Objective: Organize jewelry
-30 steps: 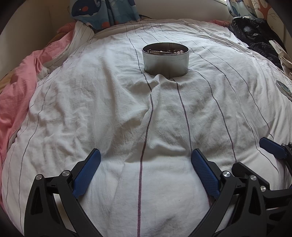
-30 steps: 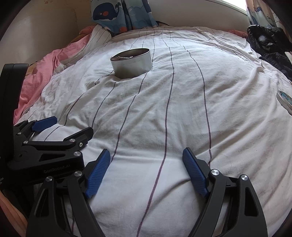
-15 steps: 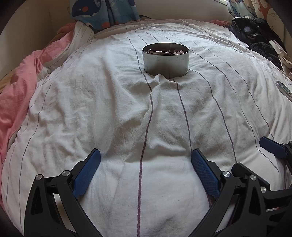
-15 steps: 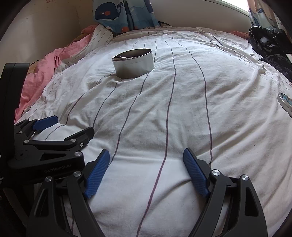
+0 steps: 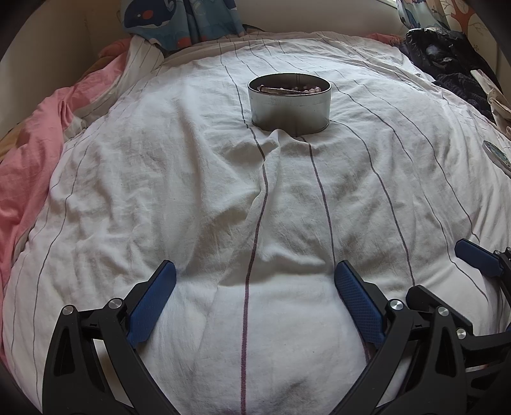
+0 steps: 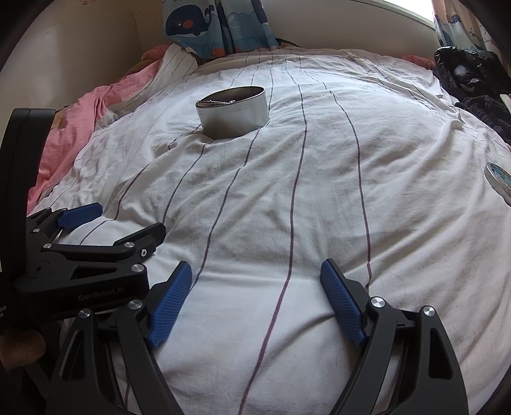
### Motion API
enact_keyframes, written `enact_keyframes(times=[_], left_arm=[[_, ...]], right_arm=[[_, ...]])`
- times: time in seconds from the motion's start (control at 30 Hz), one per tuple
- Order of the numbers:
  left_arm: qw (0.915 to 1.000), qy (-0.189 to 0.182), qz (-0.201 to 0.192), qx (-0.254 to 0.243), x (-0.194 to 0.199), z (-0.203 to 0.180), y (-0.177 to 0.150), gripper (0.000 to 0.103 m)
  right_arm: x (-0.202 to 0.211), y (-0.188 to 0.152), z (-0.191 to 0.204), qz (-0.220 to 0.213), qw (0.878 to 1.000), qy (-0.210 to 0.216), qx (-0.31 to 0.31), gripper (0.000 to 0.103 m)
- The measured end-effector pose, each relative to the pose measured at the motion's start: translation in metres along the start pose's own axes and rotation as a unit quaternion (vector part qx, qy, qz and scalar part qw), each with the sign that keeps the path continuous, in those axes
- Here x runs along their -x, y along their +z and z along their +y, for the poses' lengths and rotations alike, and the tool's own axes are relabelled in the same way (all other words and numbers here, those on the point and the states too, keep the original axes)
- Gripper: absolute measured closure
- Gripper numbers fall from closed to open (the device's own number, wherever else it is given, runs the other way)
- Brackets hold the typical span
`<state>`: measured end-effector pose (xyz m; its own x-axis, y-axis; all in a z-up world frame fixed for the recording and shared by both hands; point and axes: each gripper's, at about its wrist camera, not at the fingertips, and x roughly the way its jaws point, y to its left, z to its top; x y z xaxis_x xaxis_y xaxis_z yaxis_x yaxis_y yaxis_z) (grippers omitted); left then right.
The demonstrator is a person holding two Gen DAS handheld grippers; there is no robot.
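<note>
Sitting upright on the bed: a round metal tin (image 5: 290,101), lidless, pressing a shallow dent into the white striped duvet (image 5: 198,178). Lying inside the tin, just below the rim: jewelry (image 5: 292,90), showing as pale pinkish beads toward the right and a long metallic piece slanting across the left; too small to name piece by piece. Seen from the right wrist view, sitting up and to the left, the same tin (image 6: 233,111), with the metallic piece poking just above its near rim.

Hovering low over the near part of the duvet, well apart from the tin: the left gripper (image 5: 255,289), spread wide, blue pads (image 5: 153,301) facing each other with only bare cloth between them, grasping nothing. Hanging just beside it on the right: the right gripper (image 6: 257,292), likewise released and wide, nothing between its blue pads (image 6: 343,305) but striped fabric. Showing each in the other's view as a black frame with a blue pad at the picture's edge.

Bunching along the left side of the bed: a pink sheet (image 5: 28,166). Hanging at the head of the bed: a blue whale-print cloth (image 6: 217,22). Piling at the far right: dark clothing (image 5: 447,54). Lying at the right edge of the duvet, well apart from the tin: a small round lid-like disc (image 6: 499,180), partly cut off by the frame.
</note>
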<state>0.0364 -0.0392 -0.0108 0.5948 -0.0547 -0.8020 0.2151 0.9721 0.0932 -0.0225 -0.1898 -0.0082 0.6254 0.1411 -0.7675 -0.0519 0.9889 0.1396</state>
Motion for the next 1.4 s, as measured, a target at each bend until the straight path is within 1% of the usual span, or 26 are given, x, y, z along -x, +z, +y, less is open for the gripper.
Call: enact_keyframes(times=[0.13,0.2,0.23,0.33,0.43,0.5,0.57,0.63,0.7,0.77,0.83,0.93,0.97,1.07,1.4], left_arm=[[0.9999,-0.012,0.006,0.004,-0.001,0.002,0.003,0.007],[0.9997,-0.024,0.009,0.0,0.002,0.004,0.002,0.007],[0.9996,-0.025,0.006,0.006,0.006,0.006,0.001,0.007],[0.9985,-0.022,-0.013,0.048,0.018,0.012,-0.009,0.007],[0.9958,-0.023,-0.041,0.079,0.029,0.014,-0.022,0.007],[0.9944,-0.03,-0.053,0.086,0.032,0.016,-0.026,0.007],[0.9941,-0.037,-0.048,0.09,0.029,0.018,-0.025,0.007],[0.9954,-0.028,-0.05,0.076,0.031,0.015,-0.023,0.007],[0.9961,0.001,-0.068,0.056,0.04,0.01,-0.02,0.007],[0.9948,0.028,-0.086,0.047,0.047,0.012,-0.017,0.007],[0.9947,0.031,-0.081,0.055,0.043,0.018,-0.015,0.007],[0.9963,0.016,-0.038,0.076,0.024,0.026,-0.019,0.007],[0.9964,0.016,-0.034,0.076,0.021,0.027,-0.019,0.007],[0.9967,0.023,-0.039,0.068,0.021,0.023,-0.021,0.007],[0.9965,0.021,-0.043,0.068,0.022,0.023,-0.021,0.007]], right_arm=[[0.001,0.001,0.0,-0.001,1.0,-0.001,0.002,0.023],[0.002,0.002,0.0,-0.002,1.0,0.001,0.002,0.023],[0.002,0.002,-0.001,-0.003,1.0,0.002,0.002,0.023],[0.003,0.002,-0.001,-0.005,1.0,0.002,0.002,0.022],[0.002,0.001,0.002,-0.006,1.0,-0.003,0.007,0.022],[0.002,0.0,0.003,-0.007,1.0,-0.005,0.008,0.022],[0.002,0.001,0.003,-0.007,1.0,-0.003,0.007,0.022],[0.003,0.0,0.003,-0.008,1.0,-0.002,0.005,0.022],[0.003,0.0,0.003,-0.009,1.0,-0.001,0.004,0.022],[0.003,0.0,0.003,-0.008,1.0,0.0,0.003,0.022],[0.003,0.0,0.002,-0.008,1.0,0.0,0.003,0.022],[0.003,0.0,0.002,-0.009,1.0,0.0,0.003,0.022],[0.003,0.0,0.002,-0.008,1.0,0.001,0.003,0.022],[0.003,0.0,0.002,-0.008,1.0,0.001,0.003,0.021],[0.003,0.0,0.002,-0.009,1.0,0.001,0.002,0.021]])
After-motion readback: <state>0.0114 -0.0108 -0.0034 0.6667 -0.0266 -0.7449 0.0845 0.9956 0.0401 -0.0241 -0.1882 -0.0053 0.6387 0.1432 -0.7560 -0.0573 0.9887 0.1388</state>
